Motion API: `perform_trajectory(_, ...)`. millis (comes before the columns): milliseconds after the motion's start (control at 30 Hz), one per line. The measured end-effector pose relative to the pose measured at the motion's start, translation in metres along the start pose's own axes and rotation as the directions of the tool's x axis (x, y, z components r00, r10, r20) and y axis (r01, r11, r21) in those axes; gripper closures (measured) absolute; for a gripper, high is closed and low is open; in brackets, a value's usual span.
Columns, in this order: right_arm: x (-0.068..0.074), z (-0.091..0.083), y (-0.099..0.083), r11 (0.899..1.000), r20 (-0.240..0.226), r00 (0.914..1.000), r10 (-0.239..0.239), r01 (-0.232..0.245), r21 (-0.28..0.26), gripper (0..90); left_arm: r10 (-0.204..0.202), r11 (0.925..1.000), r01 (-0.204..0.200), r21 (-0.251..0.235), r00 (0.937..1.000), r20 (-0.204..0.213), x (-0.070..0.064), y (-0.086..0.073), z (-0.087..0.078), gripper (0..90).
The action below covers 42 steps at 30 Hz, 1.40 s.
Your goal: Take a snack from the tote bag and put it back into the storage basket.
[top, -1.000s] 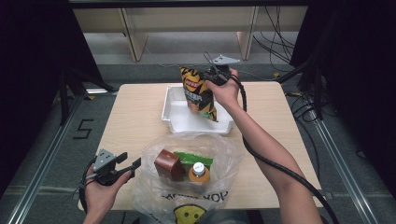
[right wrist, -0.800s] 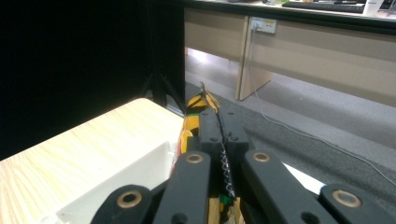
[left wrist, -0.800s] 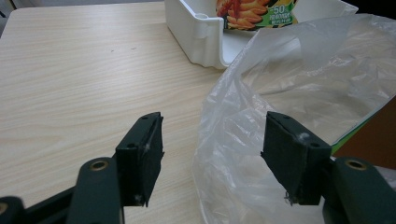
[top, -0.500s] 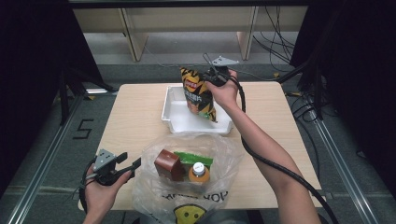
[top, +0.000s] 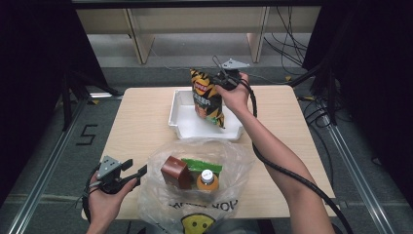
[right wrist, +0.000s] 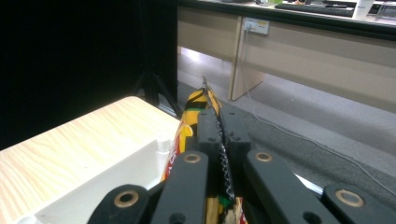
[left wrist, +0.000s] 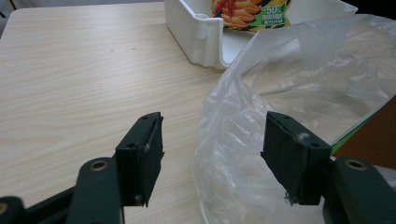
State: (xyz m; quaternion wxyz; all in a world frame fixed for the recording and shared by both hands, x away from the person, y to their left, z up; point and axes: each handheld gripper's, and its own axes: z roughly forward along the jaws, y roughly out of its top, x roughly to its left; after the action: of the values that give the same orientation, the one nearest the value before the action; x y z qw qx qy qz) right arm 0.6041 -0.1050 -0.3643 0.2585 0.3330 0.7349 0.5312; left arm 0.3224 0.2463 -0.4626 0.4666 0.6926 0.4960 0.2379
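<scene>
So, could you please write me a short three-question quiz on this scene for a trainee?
1. True or false: the right gripper is shut on the top seam of the chip bag.
2. What does the chip bag hang over? A) the white tray B) the plastic bag C) bare table
3. Fill in: the left gripper has its jaws ____, with the plastic bag's edge between them.

Key:
1. True; the right gripper view shows the seam pinched between its jaws.
2. A.
3. Open; neither pad touches the film.
</scene>
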Motion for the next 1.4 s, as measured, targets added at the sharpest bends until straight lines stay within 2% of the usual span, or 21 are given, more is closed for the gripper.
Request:
perform_trajectory(167, -0.0044, -0.0004, -0.0004, 0.999, 0.017, 0.9991, -0.038, 0.038, 0.015, 88.2, 0.002, 1.0, -0.002, 0.002, 1.0, 0.001, 0.0, -0.0002, 0.0, 37.6)
perform_trajectory(233, -0.003, -0.0008, -0.0006, 0.999, 0.033, 0.9991, -0.025, 0.025, 0.023, 88.2, -0.001, 1.0, 0.001, 0.003, 1.0, -0.001, 0.0, -0.0004, 0.0002, 37.6)
perform_trajectory(267, -0.0036, -0.0016, 0.0, 0.999, 0.026, 0.9991, -0.033, 0.032, 0.038, 88.1, 0.0, 1.0, 0.0, 0.005, 1.0, -0.002, 0.0001, -0.0005, 0.0002, 37.6)
perform_trajectory(367, -0.0067, -0.0005, -0.0007, 0.997, 0.023, 0.9974, -0.068, 0.067, 0.038, 88.0, 0.003, 1.0, -0.003, 0.002, 1.0, 0.001, -0.0001, -0.0002, 0.0, 37.6)
perform_trajectory(400, -0.0058, -0.0003, -0.0014, 0.998, 0.03, 0.9982, -0.052, 0.051, 0.033, 88.2, 0.004, 1.0, -0.004, 0.002, 1.0, 0.001, -0.0001, 0.0, -0.0002, 37.6)
perform_trajectory(533, -0.0063, -0.0003, -0.0026, 0.998, 0.032, 0.9984, -0.046, 0.045, 0.048, 88.5, -0.002, 1.0, 0.002, 0.003, 1.0, -0.002, 0.0, -0.0006, -0.0002, 37.6)
perform_trajectory(567, -0.0086, 0.0006, -0.0017, 0.997, 0.023, 0.9973, -0.07, 0.069, 0.044, 88.5, -0.001, 1.0, 0.001, 0.003, 1.0, -0.002, 0.0001, -0.0005, -0.0002, 37.6)
perform_trajectory(600, -0.009, 0.0008, -0.001, 0.996, 0.032, 0.9964, -0.079, 0.078, 0.044, 88.3, -0.001, 1.0, 0.001, 0.002, 1.0, -0.002, 0.0002, -0.0004, -0.0002, 37.6)
perform_trajectory(833, -0.0093, 0.0026, -0.0014, 0.997, 0.053, 0.9964, -0.066, 0.064, 0.04, 86.9, -0.002, 1.0, 0.002, 0.002, 1.0, -0.002, 0.0003, -0.0004, -0.0002, 37.6)
perform_trajectory(900, -0.0092, 0.0014, -0.0014, 0.996, 0.045, 0.9969, -0.065, 0.062, 0.06, 85.6, -0.001, 1.0, 0.001, 0.001, 1.0, -0.001, 0.0003, -0.0003, -0.0003, 37.6)
perform_trajectory(967, -0.0102, 0.0023, -0.002, 0.995, 0.05, 0.9951, -0.085, 0.082, 0.049, 84.2, -0.001, 1.0, 0.001, 0.001, 1.0, -0.002, 0.0002, -0.0003, -0.0005, 37.6)
perform_trajectory(1000, -0.0089, 0.0022, -0.0025, 0.997, 0.059, 0.996, -0.068, 0.065, 0.048, 82.9, 0.001, 1.0, -0.001, 0.0, 1.0, -0.002, 0.0002, -0.0002, -0.0005, 37.6)
perform_trajectory(1033, -0.0096, 0.0011, -0.0017, 0.996, 0.048, 0.9964, -0.071, 0.068, 0.064, 81.4, 0.002, 1.0, -0.002, -0.002, 1.0, 0.001, 0.0004, -0.0002, -0.0003, 37.6)
perform_trajectory(1067, -0.0097, 0.0019, -0.0019, 0.996, 0.056, 0.9956, -0.075, 0.072, 0.05, 79.9, 0.001, 1.0, -0.001, -0.002, 1.0, -0.001, 0.0002, -0.0001, -0.0005, 37.6)
perform_trajectory(1267, -0.0099, 0.0, -0.0014, 0.995, 0.057, 0.9958, -0.072, 0.068, 0.075, 63.4, 0.003, 1.0, -0.003, -0.002, 1.0, 0.003, 0.0, 0.0001, -0.0001, 37.6)
perform_trajectory(1333, -0.0086, -0.0011, -0.002, 0.997, 0.077, 0.9961, -0.045, 0.039, 0.07, 58.9, 0.003, 1.0, -0.003, -0.003, 1.0, 0.003, -0.0002, 0.0001, 0.0, 37.6)
perform_trajectory(1367, -0.0093, -0.0016, -0.0019, 0.997, 0.079, 0.9955, -0.053, 0.047, 0.066, 57.2, 0.004, 1.0, -0.004, -0.002, 1.0, 0.003, -0.0002, 0.0001, 0.0, 37.6)
perform_trajectory(1400, -0.0088, -0.0024, -0.0017, 0.997, 0.064, 0.9974, -0.034, 0.029, 0.078, 55.9, 0.006, 1.0, -0.006, -0.001, 1.0, 0.0, -0.0004, 0.0001, -0.0001, 37.6)
